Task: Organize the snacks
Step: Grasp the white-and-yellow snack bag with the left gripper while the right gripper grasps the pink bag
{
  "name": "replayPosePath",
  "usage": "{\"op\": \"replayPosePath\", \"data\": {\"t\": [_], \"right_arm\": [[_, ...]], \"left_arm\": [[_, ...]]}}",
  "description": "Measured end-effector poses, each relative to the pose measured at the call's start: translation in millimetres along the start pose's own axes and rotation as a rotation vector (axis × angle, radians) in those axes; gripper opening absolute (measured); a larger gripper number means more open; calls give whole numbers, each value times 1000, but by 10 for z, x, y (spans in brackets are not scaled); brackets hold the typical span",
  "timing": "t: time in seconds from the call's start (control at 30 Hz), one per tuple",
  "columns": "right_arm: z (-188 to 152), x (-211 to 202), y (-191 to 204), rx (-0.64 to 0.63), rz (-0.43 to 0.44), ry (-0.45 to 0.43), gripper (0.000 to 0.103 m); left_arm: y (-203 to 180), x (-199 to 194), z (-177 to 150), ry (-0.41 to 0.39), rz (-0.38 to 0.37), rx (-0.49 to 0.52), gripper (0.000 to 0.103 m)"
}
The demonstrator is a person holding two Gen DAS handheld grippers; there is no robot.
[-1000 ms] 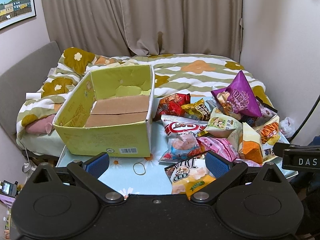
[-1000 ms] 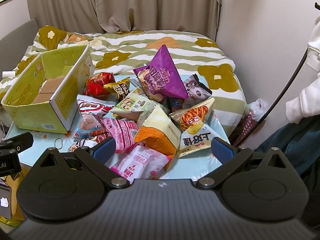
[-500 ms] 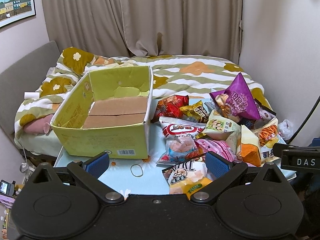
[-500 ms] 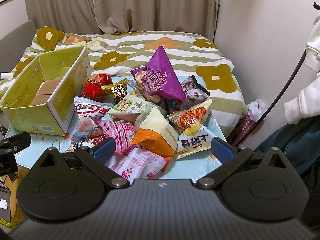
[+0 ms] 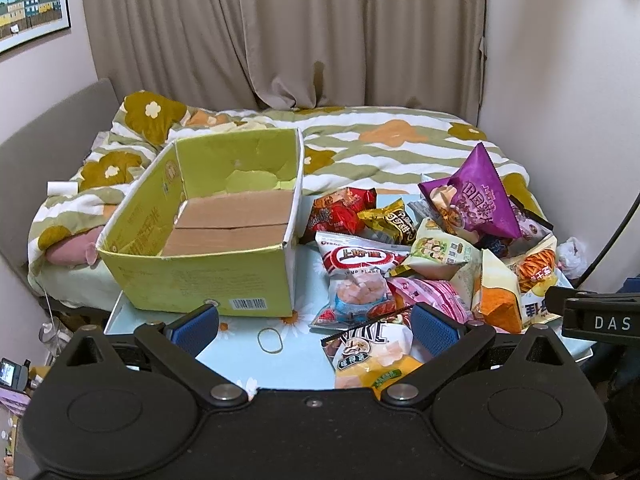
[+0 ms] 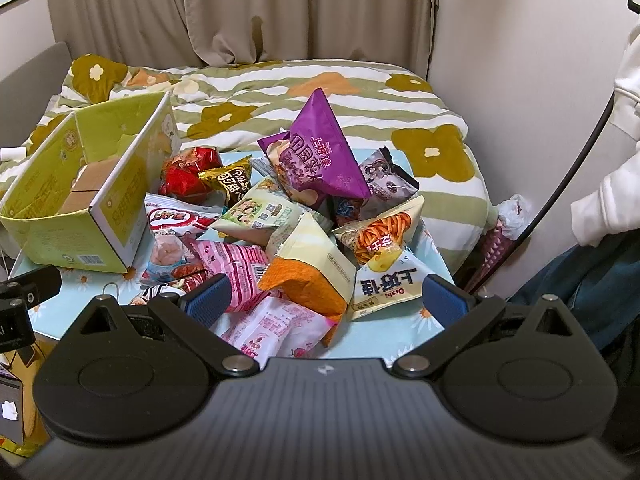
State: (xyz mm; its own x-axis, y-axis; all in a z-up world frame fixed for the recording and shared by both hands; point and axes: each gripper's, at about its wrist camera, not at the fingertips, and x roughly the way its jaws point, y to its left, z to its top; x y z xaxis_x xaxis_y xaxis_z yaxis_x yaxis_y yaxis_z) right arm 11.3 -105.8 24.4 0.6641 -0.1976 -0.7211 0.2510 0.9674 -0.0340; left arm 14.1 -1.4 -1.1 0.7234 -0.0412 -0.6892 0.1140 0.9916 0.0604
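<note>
An empty yellow-green cardboard box (image 5: 208,280) stands open on the left of a light blue flowered table (image 5: 240,356); it also shows in the right wrist view (image 6: 116,216). A pile of snack bags lies to its right, with a purple bag (image 6: 324,156) on top, an orange and cream bag (image 6: 308,272), a red bag (image 5: 340,212) and a pink bag (image 6: 236,268). My left gripper (image 5: 314,326) is open and empty above the table's near edge. My right gripper (image 6: 326,296) is open and empty over the near side of the pile.
A rubber band (image 5: 270,339) lies on the table in front of the box. A bed with a flowered striped cover (image 5: 380,140) stands behind the table. Curtains and a wall close the back and right. A person's white sleeve (image 6: 612,200) is at far right.
Both grippers have drifted slightly back and upward, so the table and bags sit a little lower in view. Nothing was taken hold of; both stay open.
</note>
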Motion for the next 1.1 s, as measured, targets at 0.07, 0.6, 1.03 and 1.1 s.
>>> {"op": "replayPosePath", "data": {"t": [0.07,0.6,1.03,1.1], "right_arm": [[11,25,-12,6,3,13,103],[-226,886,-188,69,186,220,103],[-420,1377,-208,280,230,343,103],[-438,1409,-164,286,219,344,103]], "left_arm": [[-5,40,29,22,-2,-10,103],[-161,979,-124,277,-62,-85,103],[-187,1719,-262,416,-223,-67,89],[-187,1797,-303,448,-245,-58,85]]}}
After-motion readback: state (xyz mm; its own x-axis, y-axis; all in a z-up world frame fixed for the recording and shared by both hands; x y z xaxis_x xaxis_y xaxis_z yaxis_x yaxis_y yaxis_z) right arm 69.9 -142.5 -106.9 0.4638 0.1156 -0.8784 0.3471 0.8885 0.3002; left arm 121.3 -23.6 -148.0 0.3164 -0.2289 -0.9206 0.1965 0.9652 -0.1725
